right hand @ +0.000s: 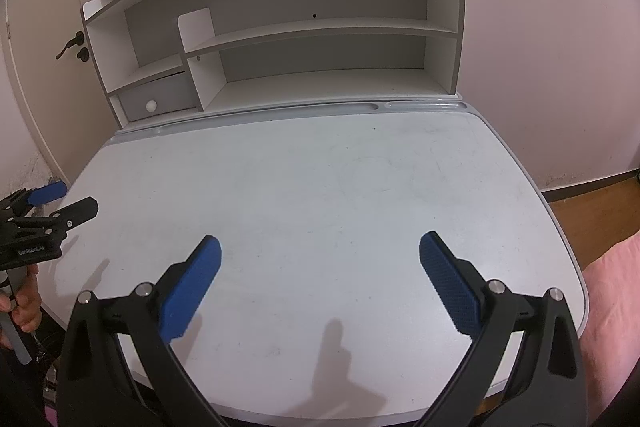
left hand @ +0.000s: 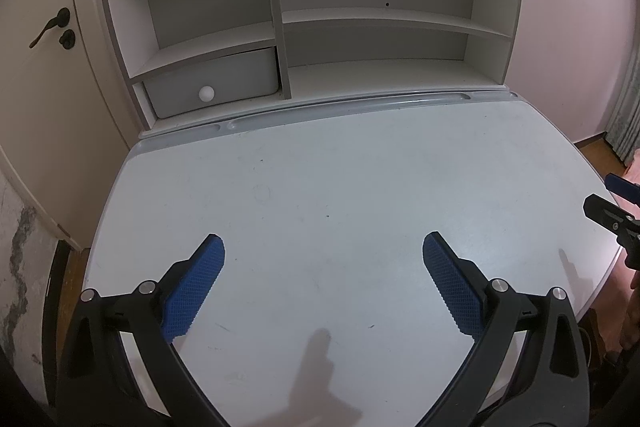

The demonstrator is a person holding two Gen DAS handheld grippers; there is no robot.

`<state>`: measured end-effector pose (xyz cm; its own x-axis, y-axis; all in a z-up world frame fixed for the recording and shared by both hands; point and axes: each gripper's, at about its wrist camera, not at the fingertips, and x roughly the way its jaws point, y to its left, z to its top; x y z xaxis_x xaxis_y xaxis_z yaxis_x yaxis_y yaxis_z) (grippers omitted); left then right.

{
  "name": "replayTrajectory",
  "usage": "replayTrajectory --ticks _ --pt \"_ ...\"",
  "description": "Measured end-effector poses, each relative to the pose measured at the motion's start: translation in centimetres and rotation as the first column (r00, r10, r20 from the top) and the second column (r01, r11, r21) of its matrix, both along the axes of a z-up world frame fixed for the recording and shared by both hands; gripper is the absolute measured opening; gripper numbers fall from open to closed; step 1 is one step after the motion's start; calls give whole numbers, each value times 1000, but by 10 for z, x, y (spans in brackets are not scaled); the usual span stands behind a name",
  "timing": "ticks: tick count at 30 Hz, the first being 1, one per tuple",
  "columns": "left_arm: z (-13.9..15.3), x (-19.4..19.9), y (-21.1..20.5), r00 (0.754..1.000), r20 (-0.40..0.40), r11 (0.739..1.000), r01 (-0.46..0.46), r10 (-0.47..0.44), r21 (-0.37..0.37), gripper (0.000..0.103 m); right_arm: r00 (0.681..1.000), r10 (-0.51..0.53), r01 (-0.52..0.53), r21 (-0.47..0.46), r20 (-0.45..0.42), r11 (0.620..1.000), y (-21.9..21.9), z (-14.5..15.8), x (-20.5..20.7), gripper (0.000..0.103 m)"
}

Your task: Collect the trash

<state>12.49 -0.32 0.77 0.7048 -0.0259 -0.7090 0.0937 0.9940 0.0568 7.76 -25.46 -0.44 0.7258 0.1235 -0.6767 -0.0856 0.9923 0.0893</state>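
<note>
1. The step in hand looks like either the very start or the very end of collecting trash; no trash shows on the desk top (left hand: 320, 187) in either wrist view, nor any bin or bag to drop it in; which of the two it is I cannot tell.
2. The left gripper (left hand: 323, 251) hangs over the near half of the desk, its blue pads (left hand: 196, 287) spread wide with nothing between them; the right gripper (right hand: 320, 251) does the same, pads (right hand: 448, 287) far apart and bare.
3. From the left view the right gripper pokes in at 3 o'clock; from the right view the left one sits at 9 o'clock, so the two are side by side.
4. The shelf unit (left hand: 376, 19) at 12 o'clock holds a closed drawer (left hand: 212, 83) with a white knob (left hand: 207, 93), toward 11 o'clock; its open bays look bare.
5. The next move, by my judgement, calls for looking beyond the desk, since the trash lies outside both views.
</note>
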Motion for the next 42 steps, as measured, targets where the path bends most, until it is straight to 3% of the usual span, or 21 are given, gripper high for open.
replayTrajectory --ticks 42 --pt "-5 3 2 1000 -27 1000 4 -4 -5 96 1000 -2 2 0 0 1000 1 0 0 96"
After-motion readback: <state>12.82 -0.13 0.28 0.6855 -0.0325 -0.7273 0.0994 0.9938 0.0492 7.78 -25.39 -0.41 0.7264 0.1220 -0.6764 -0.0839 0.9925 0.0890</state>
